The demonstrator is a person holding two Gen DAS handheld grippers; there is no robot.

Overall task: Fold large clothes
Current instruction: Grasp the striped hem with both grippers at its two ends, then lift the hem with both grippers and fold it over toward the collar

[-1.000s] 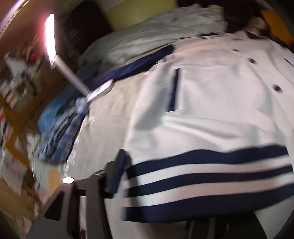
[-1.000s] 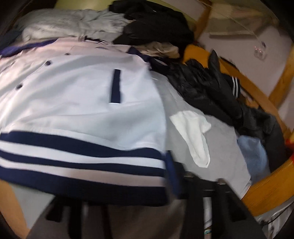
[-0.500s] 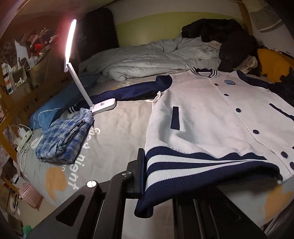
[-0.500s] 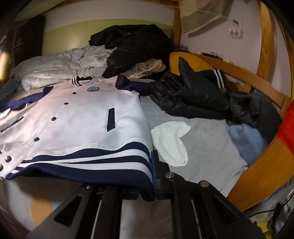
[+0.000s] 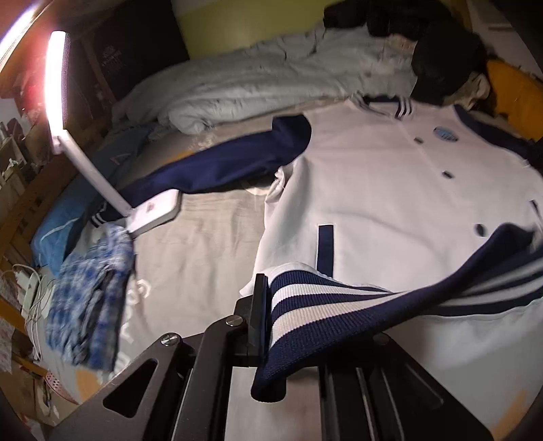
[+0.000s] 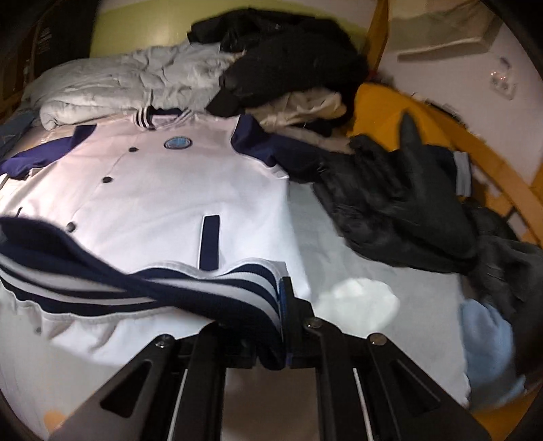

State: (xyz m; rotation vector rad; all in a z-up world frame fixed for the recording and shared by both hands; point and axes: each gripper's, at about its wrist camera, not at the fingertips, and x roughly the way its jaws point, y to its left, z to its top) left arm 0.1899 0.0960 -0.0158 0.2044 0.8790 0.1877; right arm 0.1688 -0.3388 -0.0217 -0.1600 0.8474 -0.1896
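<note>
- A lit white desk lamp (image 5: 85, 149) stands on the grey bedsheet (image 5: 203, 244).
- A yellow-green wall (image 5: 251, 23) rises behind the bed.
- A wooden bed rail (image 6: 502, 183) curves along a white wall (image 6: 451, 88).

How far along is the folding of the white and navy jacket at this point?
Done: the jacket lies spread front-up and buttoned on the bed. In hand: the left gripper and right gripper are each shut on a corner of the striped hem, lifted off the bed toward the collar. Left: laying the hem down and dealing with the navy sleeve, which lies stretched out sideways, unfolded.
</note>
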